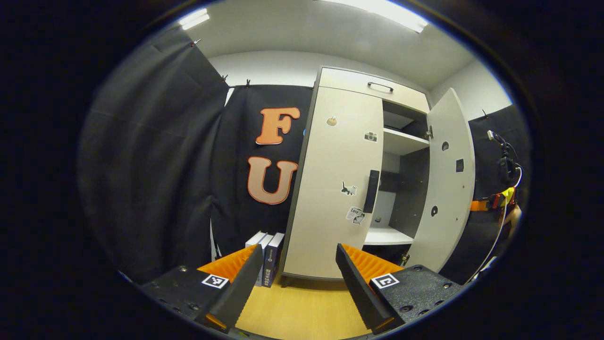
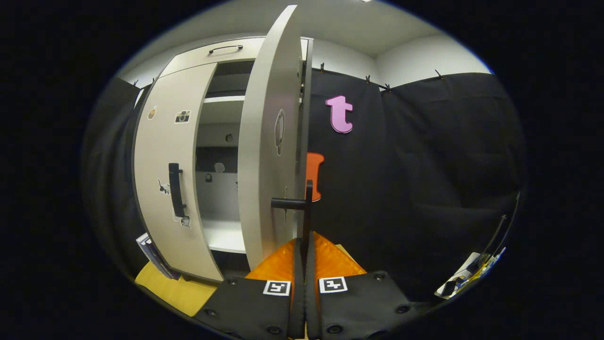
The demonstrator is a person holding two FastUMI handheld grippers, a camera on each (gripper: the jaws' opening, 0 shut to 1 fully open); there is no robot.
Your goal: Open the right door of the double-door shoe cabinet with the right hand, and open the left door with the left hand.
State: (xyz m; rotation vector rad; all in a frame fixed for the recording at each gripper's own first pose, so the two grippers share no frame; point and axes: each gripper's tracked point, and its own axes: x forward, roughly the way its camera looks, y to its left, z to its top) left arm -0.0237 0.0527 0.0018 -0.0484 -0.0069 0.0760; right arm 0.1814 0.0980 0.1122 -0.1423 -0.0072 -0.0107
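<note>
The shoe cabinet (image 1: 351,85) stands on the wooden floor (image 1: 302,307) against the booth's black cloth wall, with a drawer across its top. Its right door (image 2: 266,141) is swung wide open, showing pale shelves (image 1: 403,141) and a dark inner back. In the right gripper view the right tool (image 2: 303,257) has its fingers pressed together on the lower end of the right door's handle (image 2: 306,212), a dark bar that stands out from the door's edge. The left door (image 1: 337,184) is closed flat against the cabinet front; it carries a few small stickers and a dark vertical left door handle (image 1: 371,191) near its inner edge. In the left gripper view the left tool (image 1: 299,264) is spread wide, hanging in front of the left door's lower part and apart from it, touching nothing. A few books (image 1: 266,257) stand upright on the floor just beside the cabinet's left bottom corner.
</note>
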